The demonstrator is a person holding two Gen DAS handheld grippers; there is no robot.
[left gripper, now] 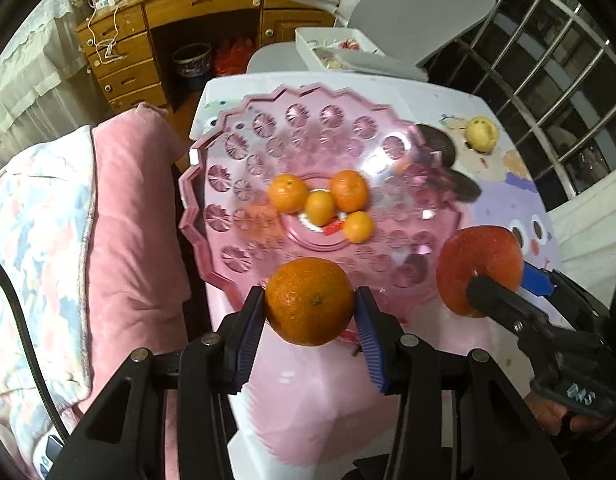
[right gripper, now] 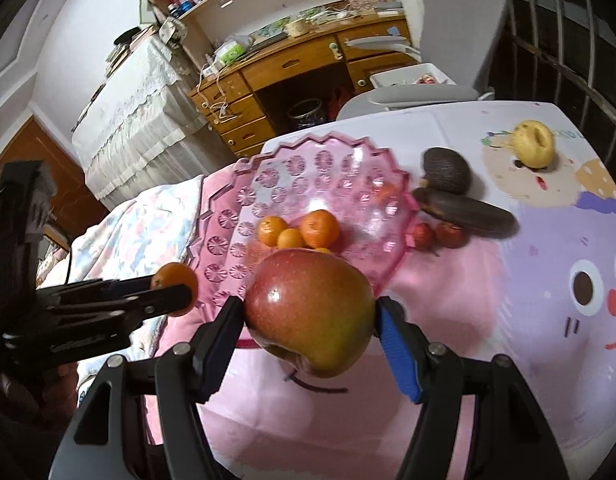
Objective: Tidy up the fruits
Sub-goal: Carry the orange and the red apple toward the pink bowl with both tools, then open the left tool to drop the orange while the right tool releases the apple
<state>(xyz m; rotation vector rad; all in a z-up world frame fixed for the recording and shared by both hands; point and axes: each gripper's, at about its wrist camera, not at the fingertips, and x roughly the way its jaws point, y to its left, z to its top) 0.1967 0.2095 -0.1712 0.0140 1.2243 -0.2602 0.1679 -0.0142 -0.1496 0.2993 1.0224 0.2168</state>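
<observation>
My left gripper [left gripper: 310, 307] is shut on an orange mandarin [left gripper: 310, 300], held over the near rim of the pink glass fruit dish [left gripper: 211, 176]. My right gripper [right gripper: 308, 312] is shut on a red apple [right gripper: 310, 310], just off the dish's near right edge; the apple [left gripper: 479, 270] also shows at the right of the left wrist view. Several small mandarins [left gripper: 320, 202] lie in the dish's middle. On the table beyond the dish rest a yellow fruit [right gripper: 534, 149], a dark avocado [right gripper: 446, 170], a blackened banana [right gripper: 468, 212] and two small red fruits [right gripper: 438, 234].
The table wears a pink and lilac cartoon cloth [right gripper: 548, 280]. A pink cushion and a flowered quilt [left gripper: 39, 240] lie left of it. Behind stand a grey chair [left gripper: 420, 12] bearing a white tray [left gripper: 336, 46], and a wooden desk [left gripper: 179, 20].
</observation>
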